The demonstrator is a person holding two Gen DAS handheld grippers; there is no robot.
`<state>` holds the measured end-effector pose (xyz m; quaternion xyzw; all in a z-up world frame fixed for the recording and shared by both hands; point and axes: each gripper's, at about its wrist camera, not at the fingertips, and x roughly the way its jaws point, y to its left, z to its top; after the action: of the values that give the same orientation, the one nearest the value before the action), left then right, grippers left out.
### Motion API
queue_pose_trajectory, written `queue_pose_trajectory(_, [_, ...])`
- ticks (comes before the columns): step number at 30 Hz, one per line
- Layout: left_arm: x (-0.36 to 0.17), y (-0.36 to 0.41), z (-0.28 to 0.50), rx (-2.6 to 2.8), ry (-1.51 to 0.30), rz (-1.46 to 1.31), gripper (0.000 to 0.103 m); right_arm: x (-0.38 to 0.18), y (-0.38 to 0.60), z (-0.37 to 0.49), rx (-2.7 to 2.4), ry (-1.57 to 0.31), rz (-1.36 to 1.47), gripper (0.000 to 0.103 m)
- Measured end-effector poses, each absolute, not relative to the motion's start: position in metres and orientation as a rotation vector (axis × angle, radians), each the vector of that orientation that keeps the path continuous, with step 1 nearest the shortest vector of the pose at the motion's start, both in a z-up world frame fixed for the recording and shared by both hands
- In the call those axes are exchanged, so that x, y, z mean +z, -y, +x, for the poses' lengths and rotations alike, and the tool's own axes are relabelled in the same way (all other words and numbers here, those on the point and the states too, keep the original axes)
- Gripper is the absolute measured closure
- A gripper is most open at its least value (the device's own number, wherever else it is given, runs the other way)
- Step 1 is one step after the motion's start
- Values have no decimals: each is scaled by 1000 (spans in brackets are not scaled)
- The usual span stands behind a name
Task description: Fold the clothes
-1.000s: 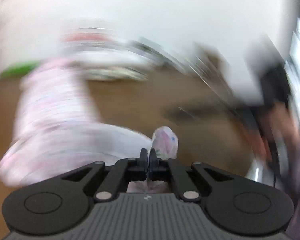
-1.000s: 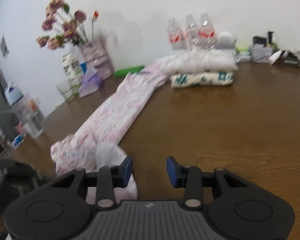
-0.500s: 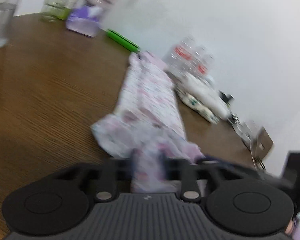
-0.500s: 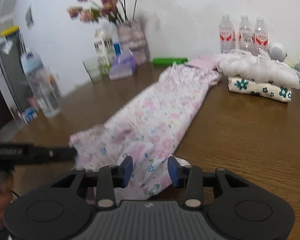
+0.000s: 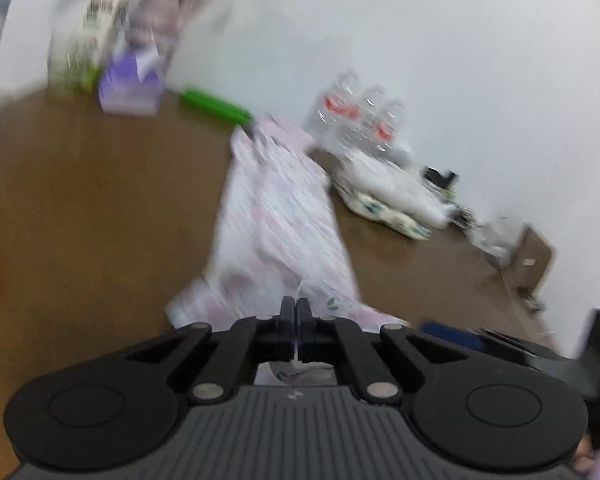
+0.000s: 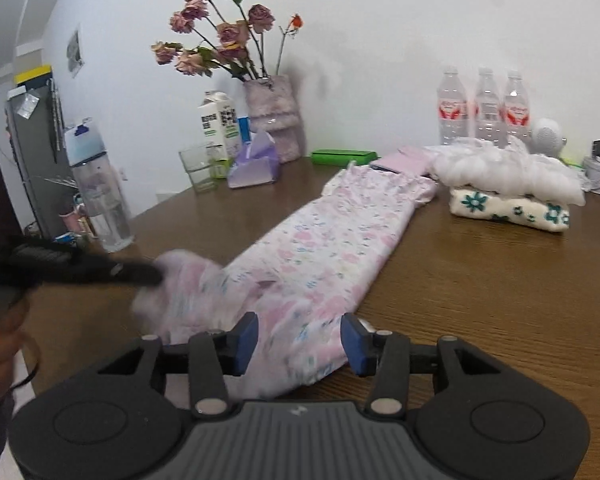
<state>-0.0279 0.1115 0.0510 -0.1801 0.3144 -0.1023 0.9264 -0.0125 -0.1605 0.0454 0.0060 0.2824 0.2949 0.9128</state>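
A long pink floral garment (image 6: 324, 240) lies folded lengthwise on the brown wooden table (image 6: 480, 300), running from near me to the far side. My left gripper (image 5: 296, 308) is shut on the garment's near left corner (image 5: 284, 240); in the right wrist view it shows as a blurred dark arm (image 6: 100, 270) at that corner. My right gripper (image 6: 298, 334) is open, its blue-padded fingers (image 6: 248, 336) standing on either side of the garment's near right end.
Two folded clothes (image 6: 508, 192) are stacked at the far right. Behind them stand three water bottles (image 6: 484, 104). A flower vase (image 6: 274, 116), milk carton (image 6: 218, 124), glass (image 6: 196, 166), purple tissue pack (image 6: 254, 166), green box (image 6: 342, 157) and a water jug (image 6: 100, 196) line the left and back.
The left gripper swung round onto the garment's near corner and is shut on it. The right gripper moved forward, so its open fingers now straddle the garment's near end.
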Motion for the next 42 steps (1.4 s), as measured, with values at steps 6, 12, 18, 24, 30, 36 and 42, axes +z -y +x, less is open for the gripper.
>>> queue_pose_trajectory(6, [30,-113,5,-114,-665,-146,102,31,125,2,622,-639,-31,69])
queue_pose_trajectory(12, [27,-110,0,-62,-646,-117,83,31,117,3,649,-646,-22,70])
queue_pose_trajectory(18, [64,-110,-37,-188,-521,-201,64,47,137,8,623,-588,61,70])
queue_pose_trajectory(24, [13,-84,22,-81,-683,20,74,21,104,37,645,-690,-74,82])
queue_pose_trajectory(30, [10,-82,3,-144,-690,-35,84,22,109,25,690,-759,-164,83])
queue_pose_trajectory(36, [5,-31,-77,-279,-724,67,82,31,151,-50,778,-804,-197,83])
queue_pose_trajectory(42, [37,-73,-120,-343,-632,86,72,55,201,-111,1000,-596,-280,69])
